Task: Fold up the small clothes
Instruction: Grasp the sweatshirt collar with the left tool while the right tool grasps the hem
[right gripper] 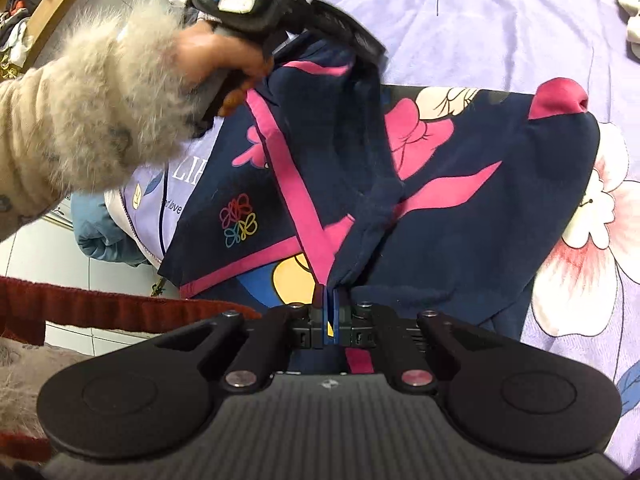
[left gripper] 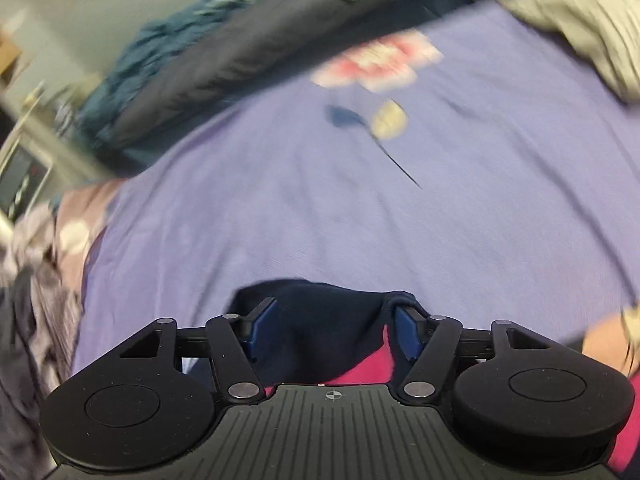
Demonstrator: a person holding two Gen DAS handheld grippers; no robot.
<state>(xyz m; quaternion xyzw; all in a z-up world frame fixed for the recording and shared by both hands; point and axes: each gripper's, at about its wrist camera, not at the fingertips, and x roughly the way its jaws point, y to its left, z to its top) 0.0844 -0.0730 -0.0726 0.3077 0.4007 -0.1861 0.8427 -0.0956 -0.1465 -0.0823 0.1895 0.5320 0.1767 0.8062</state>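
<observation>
Lilac floral bedsheet (right gripper: 500,20) carries the navy-and-pink cotton garment (right gripper: 460,200); right hand-held gripper (right gripper: 330,312) pinches its hem, left hand-held gripper (left gripper: 334,334) gapes wide, so the fold may sag unevenly.

On the lilac cloth (right gripper: 176,188) just left of the navy garment (right gripper: 460,216), by its pink-trimmed edge, large pale capitals read "LI", the rest covered. Below them, small dark script reads "love", with letters before it too small to make out. Nothing is legible in the blurred left wrist view.
</observation>
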